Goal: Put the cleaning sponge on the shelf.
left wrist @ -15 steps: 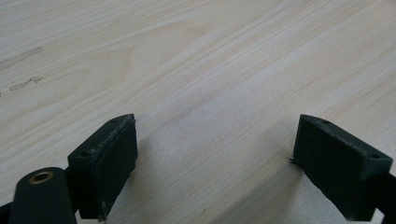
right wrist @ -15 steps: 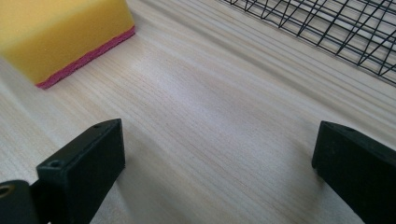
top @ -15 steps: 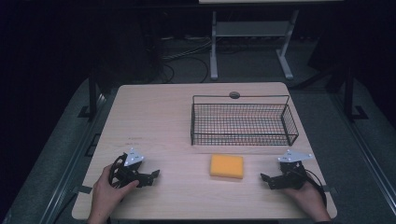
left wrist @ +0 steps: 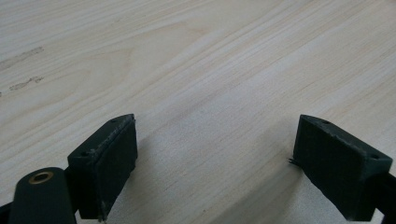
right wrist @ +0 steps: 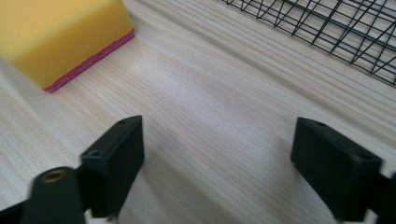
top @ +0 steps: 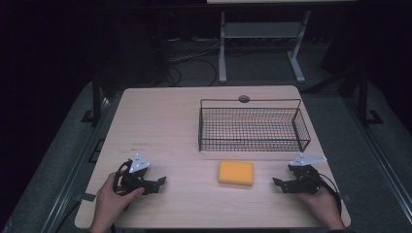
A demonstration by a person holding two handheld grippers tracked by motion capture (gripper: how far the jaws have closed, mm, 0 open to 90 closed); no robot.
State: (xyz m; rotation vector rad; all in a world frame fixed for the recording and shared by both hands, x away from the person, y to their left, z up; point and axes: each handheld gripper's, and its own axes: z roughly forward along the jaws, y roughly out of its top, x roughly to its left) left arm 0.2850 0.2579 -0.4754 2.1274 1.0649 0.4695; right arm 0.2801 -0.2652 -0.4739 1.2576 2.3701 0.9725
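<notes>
A yellow sponge (top: 236,173) with a pink underside lies flat on the wooden table (top: 170,126), near its front edge. Behind it stands a black wire basket (top: 252,127), with nothing in it. My left gripper (top: 159,182) rests on the table at the front left, held by a hand, jaws wide open over bare wood (left wrist: 215,93). My right gripper (top: 278,183) rests at the front right, open, pointing toward the sponge. In the right gripper view the sponge (right wrist: 56,32) sits at the upper left, ahead of the open jaws, and the basket (right wrist: 336,28) at the upper right.
A round grommet hole (top: 244,99) sits at the table's far edge behind the basket. Beyond the table stand a white metal frame (top: 257,43) and cables on a dark floor. Bare wood spans the table's left half.
</notes>
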